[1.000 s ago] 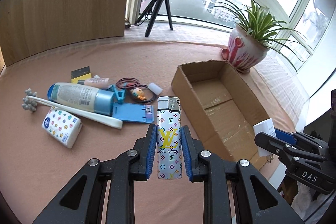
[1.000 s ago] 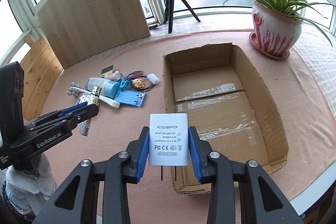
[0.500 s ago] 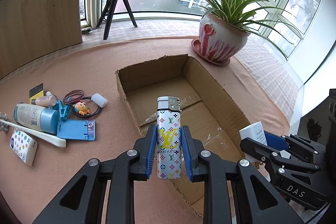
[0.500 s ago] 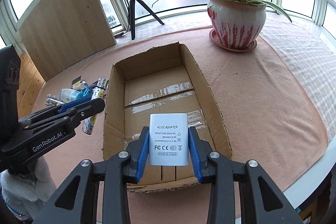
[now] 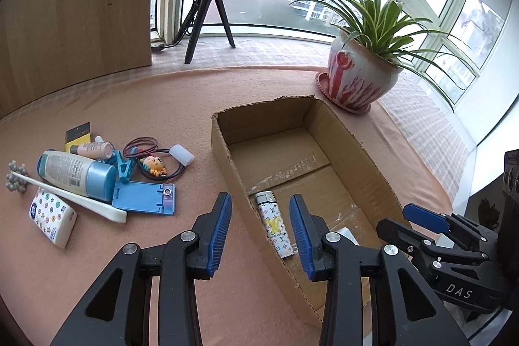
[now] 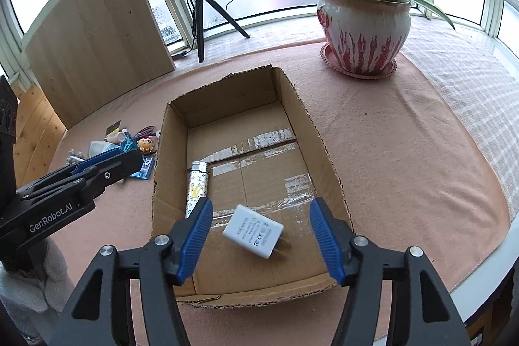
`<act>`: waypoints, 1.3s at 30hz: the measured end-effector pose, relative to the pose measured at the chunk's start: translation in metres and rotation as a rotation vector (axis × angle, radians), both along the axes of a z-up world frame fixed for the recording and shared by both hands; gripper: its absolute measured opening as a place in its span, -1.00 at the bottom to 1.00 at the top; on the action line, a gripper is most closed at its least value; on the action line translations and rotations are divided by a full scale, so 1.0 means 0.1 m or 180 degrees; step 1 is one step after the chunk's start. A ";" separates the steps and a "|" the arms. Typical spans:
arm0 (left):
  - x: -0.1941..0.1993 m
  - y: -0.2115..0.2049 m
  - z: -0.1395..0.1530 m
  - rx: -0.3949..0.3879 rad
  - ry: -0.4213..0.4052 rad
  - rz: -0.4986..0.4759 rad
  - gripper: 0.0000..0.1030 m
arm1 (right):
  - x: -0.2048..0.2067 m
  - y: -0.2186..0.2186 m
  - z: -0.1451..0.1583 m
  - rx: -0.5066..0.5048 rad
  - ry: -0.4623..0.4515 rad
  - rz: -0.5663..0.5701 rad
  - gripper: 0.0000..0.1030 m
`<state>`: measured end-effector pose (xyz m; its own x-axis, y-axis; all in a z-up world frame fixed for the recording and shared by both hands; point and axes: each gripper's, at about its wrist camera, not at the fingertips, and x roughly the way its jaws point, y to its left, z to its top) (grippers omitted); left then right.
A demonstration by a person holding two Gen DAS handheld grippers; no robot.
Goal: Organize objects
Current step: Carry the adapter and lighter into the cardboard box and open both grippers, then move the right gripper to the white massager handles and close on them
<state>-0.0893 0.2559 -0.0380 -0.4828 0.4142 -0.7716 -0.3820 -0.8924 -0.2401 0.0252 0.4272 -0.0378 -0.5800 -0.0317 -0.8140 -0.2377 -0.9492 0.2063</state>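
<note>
An open cardboard box point(image 5: 350, 148) point(image 6: 311, 125) sits on the pink cloth. The patterned lighter point(image 5: 272, 224) point(image 6: 195, 187) lies flat on the box floor by its left wall. My left gripper point(image 5: 261, 234) hovers above it, jaws opening, nothing between the pads. The white AC adapter point(image 6: 253, 231) is tilted and blurred low in the box near the front. My right gripper point(image 6: 261, 239) stands over it, jaws opening, pads clear of it. A corner of the adapter point(image 5: 347, 234) shows in the left wrist view, beside the right gripper point(image 5: 421, 219).
Left of the box lie a lotion bottle point(image 5: 74, 172), a tissue pack point(image 5: 52, 216), a blue phone stand point(image 5: 144, 196), a white spoon-like stick point(image 5: 74, 198), a small toy point(image 5: 154, 164) and cords. A potted plant point(image 6: 363, 31) stands behind the box, a ring light tripod point(image 5: 209, 18) farther back.
Both grippers opened. The lighter dropped from the left gripper onto the box floor, and the adapter fell out of the right gripper into the box. The left hand swung over the box.
</note>
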 end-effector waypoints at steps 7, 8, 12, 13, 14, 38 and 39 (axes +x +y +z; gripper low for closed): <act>0.07 -0.48 -0.02 0.0010 -0.0059 0.0230 -0.22 | -0.07 -0.19 0.10 -0.0095 0.0057 0.0139 0.14; 0.08 -0.57 -0.03 0.0012 -0.0073 0.0273 -0.21 | -0.09 -0.24 0.11 -0.0106 0.0063 0.0183 0.14; 0.12 -0.95 -0.07 0.0002 -0.0126 0.0461 -0.20 | -0.21 -0.48 0.13 -0.0136 0.0067 0.0373 0.14; 0.13 -1.06 -0.08 0.0003 -0.0139 0.0518 -0.19 | -0.24 -0.55 0.13 -0.0143 0.0063 0.0429 0.14; 0.14 -1.17 -0.09 0.0005 -0.0149 0.0577 -0.19 | -0.28 -0.62 0.13 -0.0151 0.0058 0.0487 0.14; 0.35 -3.29 -0.30 0.0072 -0.0330 0.1544 -0.18 | -1.53 -2.64 -0.02 -0.0272 -0.0201 0.1717 0.14; 0.36 -3.34 -0.31 0.0083 -0.0338 0.1575 -0.18 | -1.59 -2.71 -0.03 -0.0280 -0.0212 0.1737 0.14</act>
